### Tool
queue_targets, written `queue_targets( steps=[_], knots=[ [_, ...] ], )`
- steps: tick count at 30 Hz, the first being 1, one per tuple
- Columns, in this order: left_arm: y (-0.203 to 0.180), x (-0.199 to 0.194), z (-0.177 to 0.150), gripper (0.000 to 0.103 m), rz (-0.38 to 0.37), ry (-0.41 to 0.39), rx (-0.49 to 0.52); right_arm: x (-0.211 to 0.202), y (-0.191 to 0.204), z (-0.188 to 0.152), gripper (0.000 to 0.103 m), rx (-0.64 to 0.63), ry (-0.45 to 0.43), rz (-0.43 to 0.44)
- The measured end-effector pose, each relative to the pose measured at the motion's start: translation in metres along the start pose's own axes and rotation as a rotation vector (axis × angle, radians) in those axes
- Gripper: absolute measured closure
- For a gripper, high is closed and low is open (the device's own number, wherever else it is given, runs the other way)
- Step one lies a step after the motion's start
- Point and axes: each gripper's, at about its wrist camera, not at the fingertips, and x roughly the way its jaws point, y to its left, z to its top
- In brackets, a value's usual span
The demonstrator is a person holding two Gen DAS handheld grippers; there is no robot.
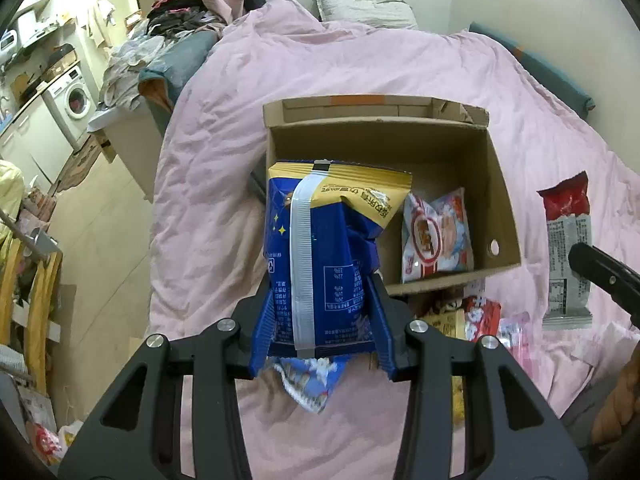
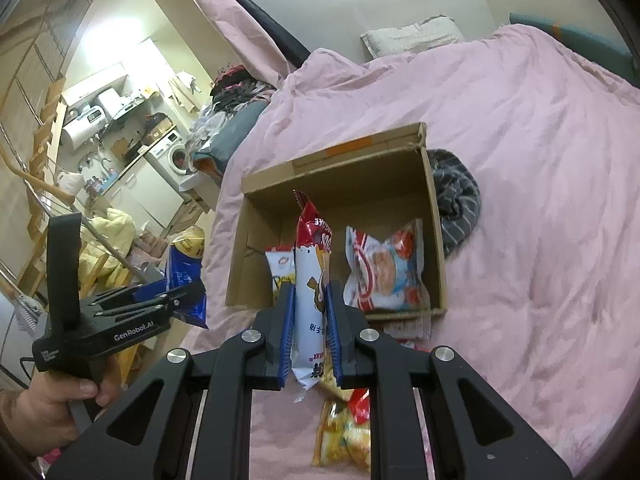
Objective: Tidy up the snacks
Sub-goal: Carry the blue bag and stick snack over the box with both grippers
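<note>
The left gripper (image 1: 324, 320) clamps a blue-and-yellow foil snack bag (image 1: 328, 240); the right gripper (image 2: 308, 332) pinches a slim red-and-white snack packet (image 2: 310, 280). Both hang before the open brown cardboard box (image 1: 500, 200) on the pink quilt (image 1: 208, 200).

Pink quilt (image 1: 224, 128) spread over the bed before you, grey pillow (image 1: 360, 10) at twelve o'clock, washing machine (image 1: 76, 100) at nine o'clock, heap of clothes (image 1: 176, 16) at eleven o'clock, striped grey garment (image 2: 456, 200) at your two o'clock on the quilt
</note>
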Motion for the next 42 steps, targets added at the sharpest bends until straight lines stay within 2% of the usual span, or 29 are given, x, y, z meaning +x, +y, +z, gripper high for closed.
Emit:
queue_targets(
  steps=[10, 15, 25, 28, 36, 42],
  knots=[
    [-0.007, 0.018, 0.040, 0.064, -0.009, -0.045, 0.023, 0.029, -0.001, 0.042, 0.086, -0.017, -0.003, -0.025],
    [-0.006, 0.035, 0.049, 0.064, 0.003, -0.070, 0.016, 0.053, -0.009, 0.057, 0.086, -0.016, 0.010, -0.045],
    [-0.011, 0.082, 0.050, 0.064, -0.014, -0.047, 0.049, 0.100, -0.027, 0.042, 0.086, 0.017, 0.095, -0.049],
    [-0.012, 0.091, 0.050, 0.064, -0.034, -0.031, 0.030, 0.110, -0.035, 0.037, 0.086, 0.046, 0.126, -0.058],
    [-0.019, 0.101, 0.045, 0.063, -0.041, -0.013, 0.045, 0.118, -0.050, 0.033, 0.086, 0.082, 0.159, -0.092],
    [-0.014, 0.105, 0.047, 0.062, -0.048, 0.000, 0.008, 0.115, -0.056, 0.035, 0.086, 0.103, 0.150, -0.134]
  ],
)
